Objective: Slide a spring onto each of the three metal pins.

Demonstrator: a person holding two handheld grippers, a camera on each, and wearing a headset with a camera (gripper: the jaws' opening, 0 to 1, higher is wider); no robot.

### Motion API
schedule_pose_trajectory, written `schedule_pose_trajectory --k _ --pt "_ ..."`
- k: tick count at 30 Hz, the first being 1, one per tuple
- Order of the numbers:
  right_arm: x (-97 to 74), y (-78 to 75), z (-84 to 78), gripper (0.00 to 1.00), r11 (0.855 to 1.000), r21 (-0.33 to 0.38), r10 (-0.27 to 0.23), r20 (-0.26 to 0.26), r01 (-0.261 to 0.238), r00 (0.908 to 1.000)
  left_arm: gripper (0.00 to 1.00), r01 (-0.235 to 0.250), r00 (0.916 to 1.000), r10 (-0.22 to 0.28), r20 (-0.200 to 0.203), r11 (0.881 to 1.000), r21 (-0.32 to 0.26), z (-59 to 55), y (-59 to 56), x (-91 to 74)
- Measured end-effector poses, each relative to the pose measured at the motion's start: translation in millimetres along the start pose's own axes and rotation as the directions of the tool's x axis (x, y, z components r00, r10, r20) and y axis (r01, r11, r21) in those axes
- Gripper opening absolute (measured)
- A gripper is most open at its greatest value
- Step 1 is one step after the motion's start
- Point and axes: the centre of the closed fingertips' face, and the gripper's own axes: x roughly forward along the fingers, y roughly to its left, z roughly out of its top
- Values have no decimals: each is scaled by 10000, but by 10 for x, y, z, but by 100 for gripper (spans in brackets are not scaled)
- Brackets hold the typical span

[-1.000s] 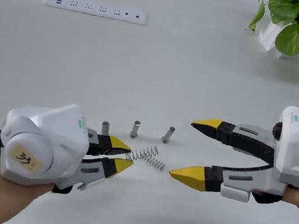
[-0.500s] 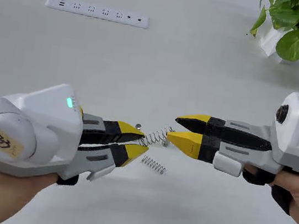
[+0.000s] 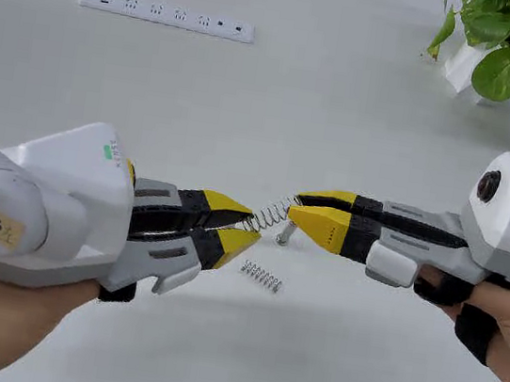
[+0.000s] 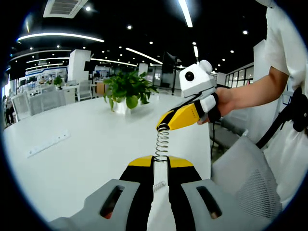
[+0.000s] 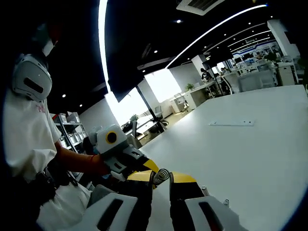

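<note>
Spring: stretched between the grippers.
Left gripper: clamped on one end.
Right gripper: clamped on the other.

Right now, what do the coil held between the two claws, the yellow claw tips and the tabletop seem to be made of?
The spring: thin bare metal wire, likely steel; silvery, glinting along its coils. Tips of the left claw and right claw: matte yellow, probably plastic or rubbery pads; the look leaves that open. The table: smooth matte white, perhaps laminate; no grain shows.
</note>
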Motion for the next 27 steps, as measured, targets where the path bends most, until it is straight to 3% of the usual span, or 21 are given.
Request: schedule_pose_trajectory --k 14,27 --pt "30 11 -15 7 9990 -454 -21 -276 8 9996 6 67 10000 -67 -74 10000 -6 -22 -23 0" --pt "78 92 -21 7 9920 -1245 75 -893 -187 9960 6 216 9995 -215 -221 9998 13 -80 -50 15"
